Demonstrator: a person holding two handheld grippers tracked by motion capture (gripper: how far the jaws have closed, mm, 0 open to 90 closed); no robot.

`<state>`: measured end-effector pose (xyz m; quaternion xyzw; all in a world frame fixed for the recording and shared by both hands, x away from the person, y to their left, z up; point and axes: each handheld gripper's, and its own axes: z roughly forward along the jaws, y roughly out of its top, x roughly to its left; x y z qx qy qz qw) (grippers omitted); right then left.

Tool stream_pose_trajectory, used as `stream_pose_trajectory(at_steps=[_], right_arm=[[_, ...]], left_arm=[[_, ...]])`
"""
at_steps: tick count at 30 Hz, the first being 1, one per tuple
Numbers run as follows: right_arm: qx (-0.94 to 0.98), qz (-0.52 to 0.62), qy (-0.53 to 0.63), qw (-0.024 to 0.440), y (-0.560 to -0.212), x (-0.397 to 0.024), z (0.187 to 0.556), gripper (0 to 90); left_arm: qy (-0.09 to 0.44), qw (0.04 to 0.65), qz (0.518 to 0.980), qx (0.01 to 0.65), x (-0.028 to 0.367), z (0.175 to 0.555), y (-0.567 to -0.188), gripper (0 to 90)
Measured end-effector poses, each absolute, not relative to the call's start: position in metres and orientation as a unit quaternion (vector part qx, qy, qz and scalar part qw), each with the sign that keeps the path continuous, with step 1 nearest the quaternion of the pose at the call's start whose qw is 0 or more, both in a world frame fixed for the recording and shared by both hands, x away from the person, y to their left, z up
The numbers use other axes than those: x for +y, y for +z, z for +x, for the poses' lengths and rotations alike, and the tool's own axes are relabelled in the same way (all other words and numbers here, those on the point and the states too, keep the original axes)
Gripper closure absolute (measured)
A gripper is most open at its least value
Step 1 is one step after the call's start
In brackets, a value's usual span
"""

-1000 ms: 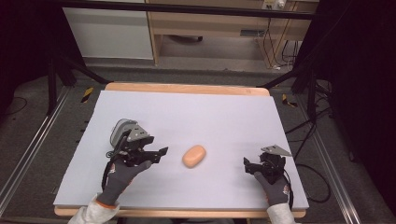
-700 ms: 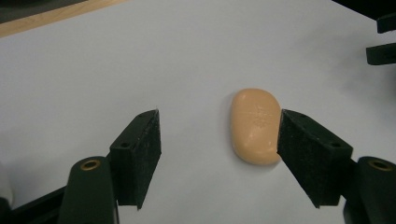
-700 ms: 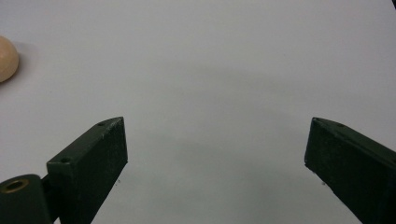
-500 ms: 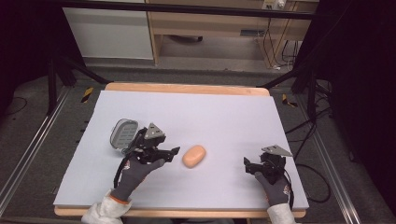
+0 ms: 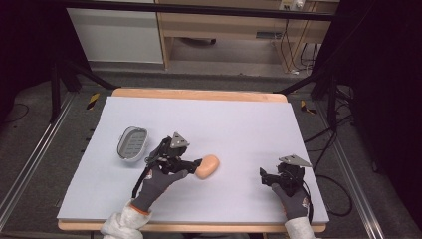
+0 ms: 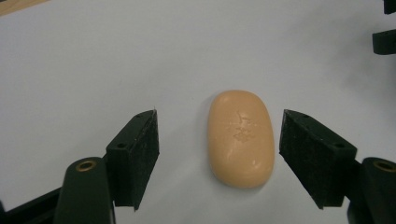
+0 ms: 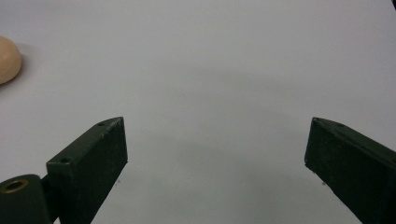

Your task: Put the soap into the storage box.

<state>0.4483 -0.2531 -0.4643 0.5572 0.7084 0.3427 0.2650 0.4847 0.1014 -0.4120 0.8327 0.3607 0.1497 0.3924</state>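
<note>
A peach oval bar of soap lies on the white table top near the middle front. My left gripper is open right at the soap's left end. In the left gripper view the soap lies between the two spread black pads, nearer the right one, touching neither. My right gripper rests open near the front right of the table. In the right gripper view its pads stand wide apart over bare table, with the soap's edge at the far left.
A grey soap dish with a ribbed floor sits on the table behind and left of my left hand. The wooden table edge runs along the back. Metal rails and cables lie on the floor at both sides.
My left gripper has moved right, away from over the soap dish, up to the soap, which now lies between its jaws. The right gripper has stayed put.
</note>
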Motion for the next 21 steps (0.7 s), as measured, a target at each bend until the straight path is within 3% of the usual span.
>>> stream_pose_trajectory(at_steps=[21], right_arm=[[0.709,0.557,0.342,0.263,-0.465,-0.254,0.449,6.1]], left_arm=[[0.134,0.361,0.855,0.347,0.075,0.493,-0.429,25.2]])
